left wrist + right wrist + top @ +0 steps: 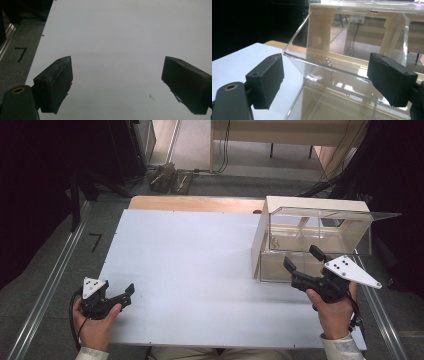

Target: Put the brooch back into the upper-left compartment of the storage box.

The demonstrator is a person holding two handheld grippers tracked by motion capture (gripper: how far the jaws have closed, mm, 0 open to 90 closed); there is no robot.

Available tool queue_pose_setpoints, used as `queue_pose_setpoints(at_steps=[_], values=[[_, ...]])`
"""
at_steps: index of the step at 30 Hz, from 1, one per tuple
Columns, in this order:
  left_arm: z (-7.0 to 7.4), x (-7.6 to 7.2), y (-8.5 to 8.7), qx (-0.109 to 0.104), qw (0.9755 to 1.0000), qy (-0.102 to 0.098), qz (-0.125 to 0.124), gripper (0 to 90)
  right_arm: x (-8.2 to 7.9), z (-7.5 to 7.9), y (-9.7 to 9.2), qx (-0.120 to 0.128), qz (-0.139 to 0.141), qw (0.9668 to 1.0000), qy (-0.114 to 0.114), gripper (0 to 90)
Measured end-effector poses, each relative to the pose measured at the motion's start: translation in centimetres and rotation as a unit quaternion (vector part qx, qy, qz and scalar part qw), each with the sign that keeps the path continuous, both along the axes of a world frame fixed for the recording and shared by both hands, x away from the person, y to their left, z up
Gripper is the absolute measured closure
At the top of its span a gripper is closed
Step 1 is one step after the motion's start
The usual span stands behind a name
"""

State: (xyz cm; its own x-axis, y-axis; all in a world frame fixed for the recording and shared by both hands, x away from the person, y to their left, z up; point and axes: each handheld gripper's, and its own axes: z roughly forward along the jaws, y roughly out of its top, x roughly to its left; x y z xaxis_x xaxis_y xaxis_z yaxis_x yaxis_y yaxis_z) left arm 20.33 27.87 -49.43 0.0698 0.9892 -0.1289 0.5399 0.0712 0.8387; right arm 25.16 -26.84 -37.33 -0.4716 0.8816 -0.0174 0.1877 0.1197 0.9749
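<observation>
Against the front of the clear acrylic display case with cream frame [320, 237], right gripper [304, 259] stands spread, empty, just before its raised flap [322, 65]. Left gripper [131, 291], well apart, is likewise spread. Risk: jaw tips could knock the flap shut.

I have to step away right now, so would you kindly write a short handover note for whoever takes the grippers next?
Left gripper: open, holding nothing, low over the near-left part of the white table.
Right gripper: open, holding nothing, pointed at the front of the clear box at the table's right side.
Things: the box has a wooden frame; its clear flap stands tilted open. A small metal ring-like piece hangs inside; I cannot tell what it is.
Done: flap is up, nothing gripped.
Left: probably reaching in or handling the flap with the right gripper; the left is idle.
</observation>
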Motion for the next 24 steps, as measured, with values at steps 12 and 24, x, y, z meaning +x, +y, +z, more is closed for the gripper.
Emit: queue_pose_setpoints(at_steps=[12, 24], values=[[0.0, 0.0, 0.0, 0.002, 1.0, 0.0, 0.001, 9.7, -1.3, -0.7, -1.0, -0.004, -0.003, 1.0, 0.003, 12.8], [0.0, 0.0, -0.1, 0.002, 1.0, -0.003, 0.0, 9.7, -2.2, -1.9, -2.0, -0.005, -0.013, 0.9999, 0.009, 12.8]])
